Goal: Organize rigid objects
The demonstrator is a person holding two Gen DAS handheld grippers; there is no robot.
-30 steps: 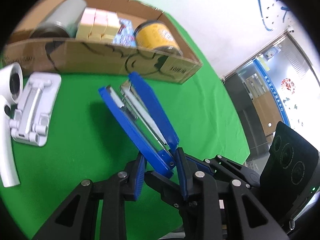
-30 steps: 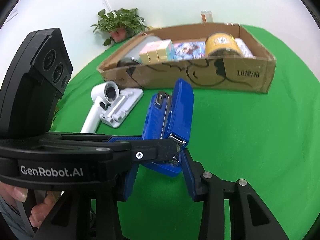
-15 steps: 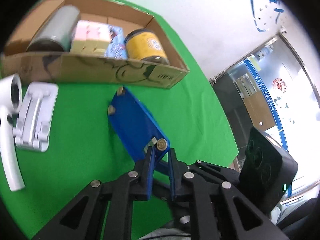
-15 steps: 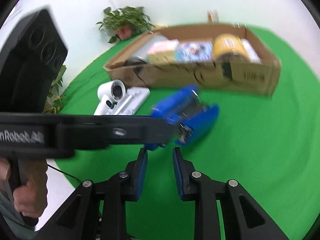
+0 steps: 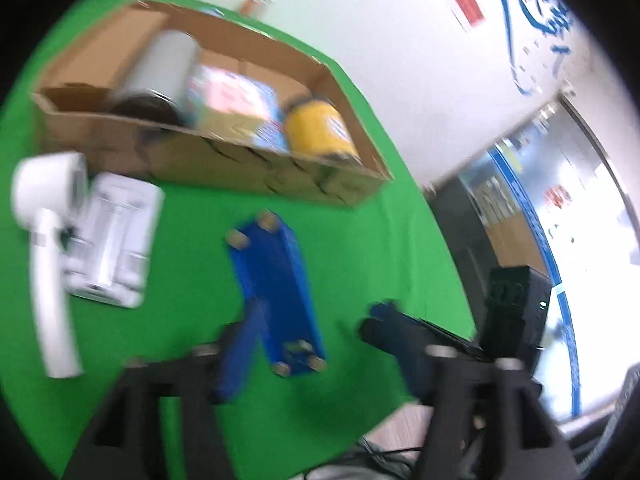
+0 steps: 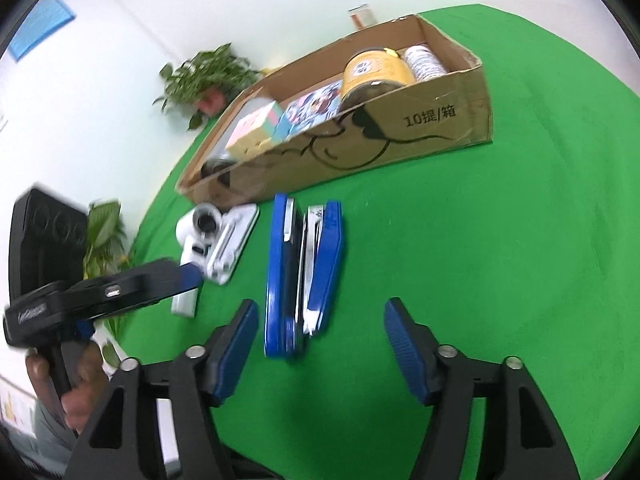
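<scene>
A potted plant (image 6: pixel 208 76) stands by the white wall (image 6: pixel 280 12) behind the green table (image 6: pixel 520 240); a red sign (image 5: pixel 469 9) hangs on that wall.

"10提/箱" — cardboard box (image 6: pixel 440 120) side

The left tongs (image 5: pixel 316 344) are opening over the blue stapler (image 5: pixel 276 284), which is lying free on the green tabletop (image 5: pixel 192 224) near the cardboard box (image 5: pixel 224 160).

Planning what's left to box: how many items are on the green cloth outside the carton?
3: the blue stapler nearest the grippers, the white stand to its left, the white handheld device beside it. Others may be hidden.
</scene>
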